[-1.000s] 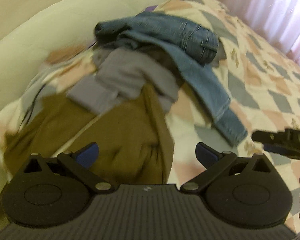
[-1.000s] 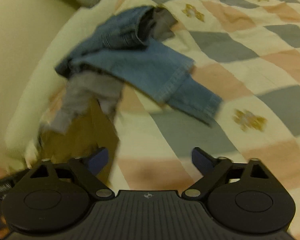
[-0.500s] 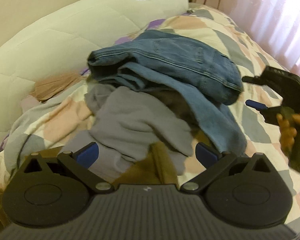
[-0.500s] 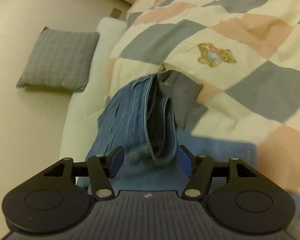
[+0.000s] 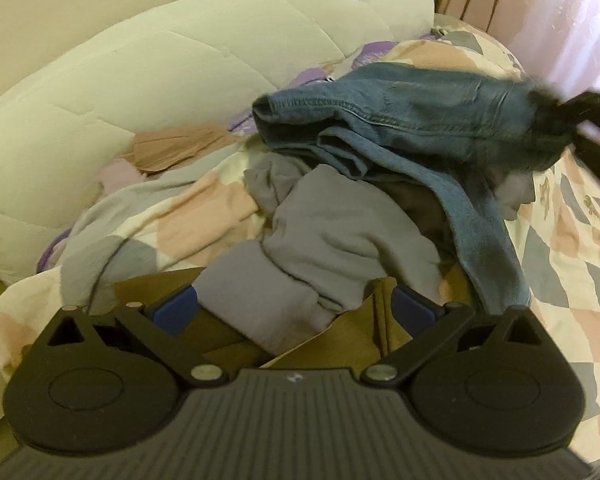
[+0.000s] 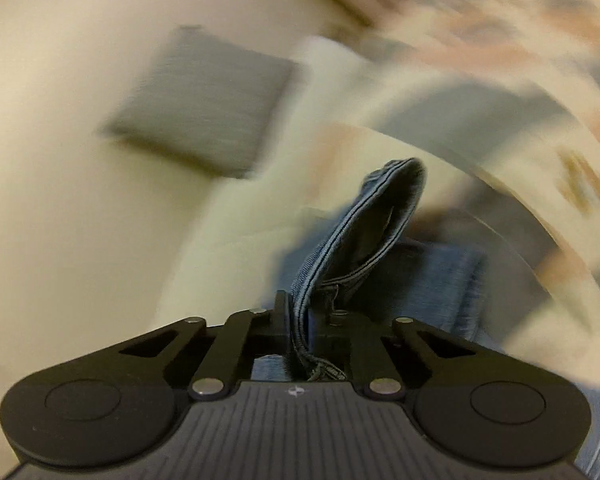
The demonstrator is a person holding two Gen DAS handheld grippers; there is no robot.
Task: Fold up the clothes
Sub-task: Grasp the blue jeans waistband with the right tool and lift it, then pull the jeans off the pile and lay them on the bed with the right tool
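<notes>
Up top, the jeans (image 5: 412,120) are lying over the clothes heap near the bed's head edge, draping across a grey sweatshirt (image 5: 336,236) that is itself resting on an olive garment (image 5: 352,336). The right gripper (image 6: 304,320) is pinching the jeans' waistband, its jaws pressed together on the denim. The left gripper (image 5: 296,304) is hovering with jaws spread over the sweatshirt, gripping nothing. A checked quilt (image 5: 560,280) is covering the bed, with a cream headboard (image 5: 148,92) behind.
</notes>
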